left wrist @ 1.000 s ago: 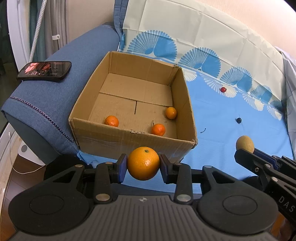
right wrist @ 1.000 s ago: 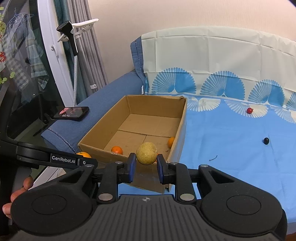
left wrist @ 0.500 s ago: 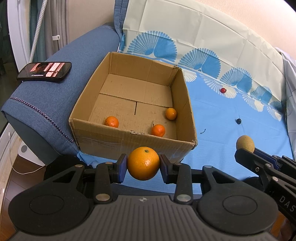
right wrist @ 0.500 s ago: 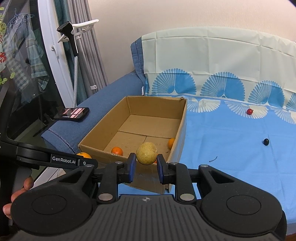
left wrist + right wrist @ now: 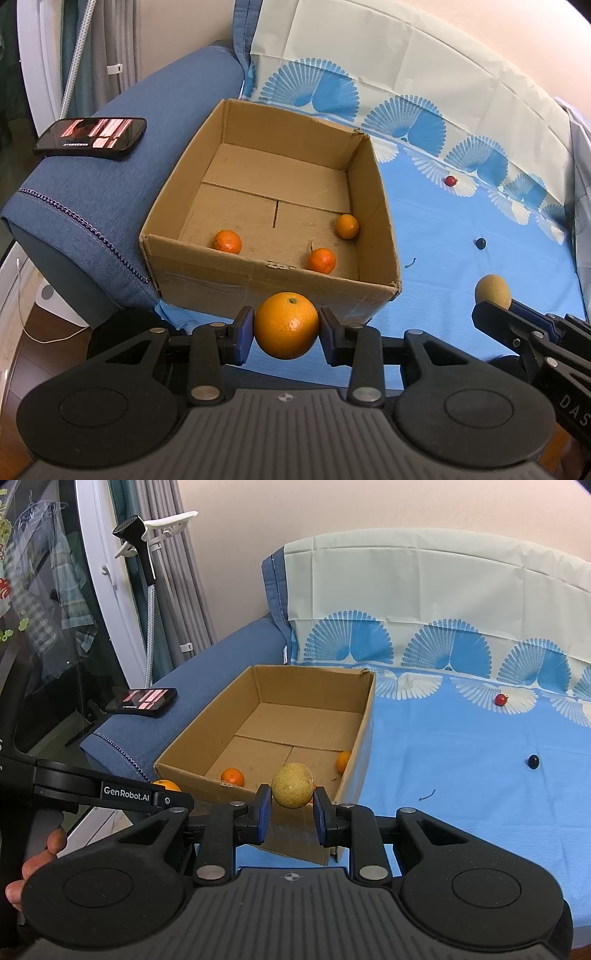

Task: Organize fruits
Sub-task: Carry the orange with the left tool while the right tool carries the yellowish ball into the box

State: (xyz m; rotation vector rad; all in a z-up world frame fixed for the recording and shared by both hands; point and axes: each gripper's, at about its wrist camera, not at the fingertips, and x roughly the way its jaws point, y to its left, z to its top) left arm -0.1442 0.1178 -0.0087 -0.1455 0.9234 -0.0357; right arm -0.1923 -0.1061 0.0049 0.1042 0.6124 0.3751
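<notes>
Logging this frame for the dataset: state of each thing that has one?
left tongs: shut on the big orange
right tongs: shut on the tan fruit
cardboard box: open-topped, three small oranges inside
phone: screen lit, flat on the sofa arm
red berry: loose on the blue cloth
dark berry: loose on the cloth

From my right wrist view, the yellow-brown fruit (image 5: 292, 785) is covering all but a sliver of one small orange in the cardboard box (image 5: 186, 752), and the box's right wall is cutting off part of another (image 5: 343, 761). My left gripper's arm is hiding most of the large orange (image 5: 166, 785), and the frame's left edge is cropping my hand (image 5: 35, 864). The dark round item (image 5: 533, 761) on the blue cloth (image 5: 461, 775) is showing too small to identify.
</notes>
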